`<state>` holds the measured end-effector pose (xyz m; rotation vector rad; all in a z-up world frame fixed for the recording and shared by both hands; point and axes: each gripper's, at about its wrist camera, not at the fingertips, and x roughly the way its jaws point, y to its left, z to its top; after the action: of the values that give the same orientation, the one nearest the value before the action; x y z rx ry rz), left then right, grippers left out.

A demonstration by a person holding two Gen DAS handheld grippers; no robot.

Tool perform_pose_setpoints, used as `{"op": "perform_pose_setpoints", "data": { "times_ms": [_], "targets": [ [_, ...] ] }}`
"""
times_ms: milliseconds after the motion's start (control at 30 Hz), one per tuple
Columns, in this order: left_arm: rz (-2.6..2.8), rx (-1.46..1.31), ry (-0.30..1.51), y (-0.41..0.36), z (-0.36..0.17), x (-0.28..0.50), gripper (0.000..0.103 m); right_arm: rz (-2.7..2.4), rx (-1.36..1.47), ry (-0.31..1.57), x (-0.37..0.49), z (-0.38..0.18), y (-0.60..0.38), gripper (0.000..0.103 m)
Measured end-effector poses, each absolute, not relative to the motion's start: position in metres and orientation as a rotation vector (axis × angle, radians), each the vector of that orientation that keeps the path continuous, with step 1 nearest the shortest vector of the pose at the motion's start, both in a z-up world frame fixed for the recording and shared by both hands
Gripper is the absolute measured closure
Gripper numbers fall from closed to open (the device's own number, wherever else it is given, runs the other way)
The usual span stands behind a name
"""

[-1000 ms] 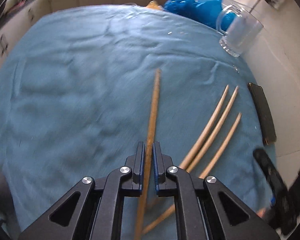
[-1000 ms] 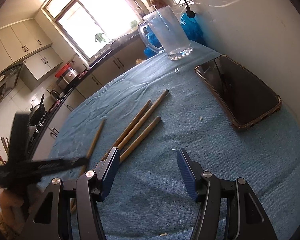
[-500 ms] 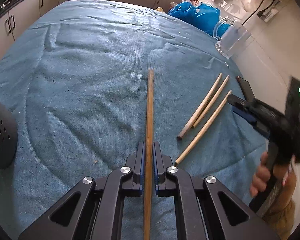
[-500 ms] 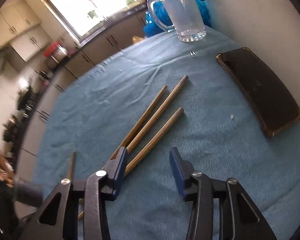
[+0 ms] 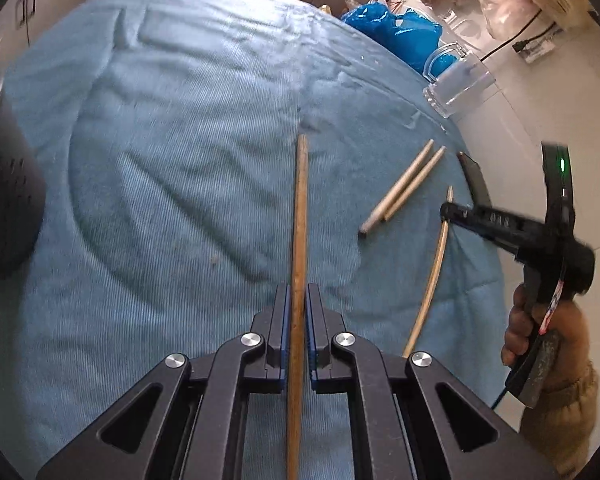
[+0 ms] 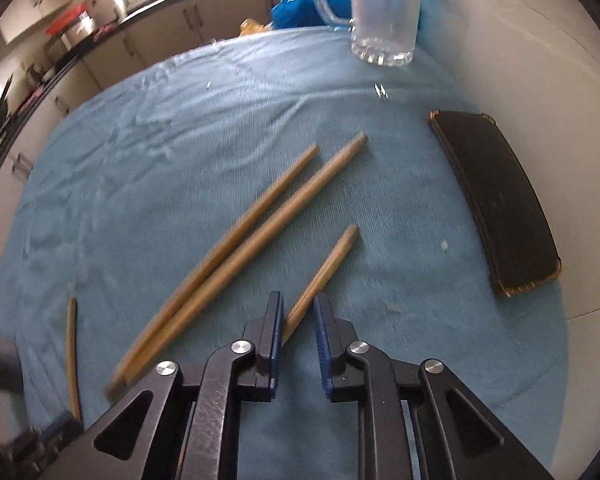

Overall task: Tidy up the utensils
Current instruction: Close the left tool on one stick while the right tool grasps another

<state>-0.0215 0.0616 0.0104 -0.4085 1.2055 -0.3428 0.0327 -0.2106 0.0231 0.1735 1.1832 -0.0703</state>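
My left gripper (image 5: 298, 300) is shut on a long wooden chopstick (image 5: 300, 216) and holds it above the blue cloth (image 5: 160, 160). Two chopsticks (image 6: 252, 232) lie side by side on the cloth, and a third single chopstick (image 6: 328, 268) lies to their right. My right gripper (image 6: 298, 312) is partly open, with its jaws on either side of the single chopstick's near end. In the left wrist view the right gripper (image 5: 456, 212) touches that chopstick (image 5: 432, 280). The held chopstick also shows in the right wrist view (image 6: 72, 352).
A glass mug (image 6: 384, 12) stands at the far edge by blue plastic bags (image 6: 300, 0). A black phone (image 6: 496, 208) lies at the right by the white wall. A dark round object (image 5: 4, 192) sits at the left of the cloth.
My right gripper has come down over the single chopstick and its jaws have narrowed around it. My left gripper has lifted and pulled back, still holding its chopstick.
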Motion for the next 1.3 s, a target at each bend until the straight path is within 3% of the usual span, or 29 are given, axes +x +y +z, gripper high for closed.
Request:
{"op": "perform_pose_setpoints", "data": {
  "times_ms": [267, 400, 600, 767, 1300],
  "targets": [
    [-0.352, -0.410, 1.278, 0.062, 0.012, -0.057, 0.096, 0.164, 0.034, 1.331, -0.035, 0.025, -0.224, 0.086],
    [-0.329, -0.370, 1.245, 0.060, 0.024, -0.062, 0.096, 0.145, -0.036, 1.341, -0.060, 0.025, -0.230, 0.072],
    [-0.275, -0.275, 1.227, 0.051, 0.033, -0.045, 0.095, 0.146, 0.099, 1.336, -0.071, 0.027, -0.247, 0.067],
    [-0.249, -0.164, 1.265, 0.032, 0.026, -0.018, 0.095, 0.109, 0.208, 1.361, -0.065, 0.025, -0.259, 0.067],
    [-0.231, -0.059, 1.346, 0.011, 0.022, 0.020, 0.094, 0.044, 0.054, 1.479, -0.007, 0.021, -0.218, 0.067]
  ]
}}
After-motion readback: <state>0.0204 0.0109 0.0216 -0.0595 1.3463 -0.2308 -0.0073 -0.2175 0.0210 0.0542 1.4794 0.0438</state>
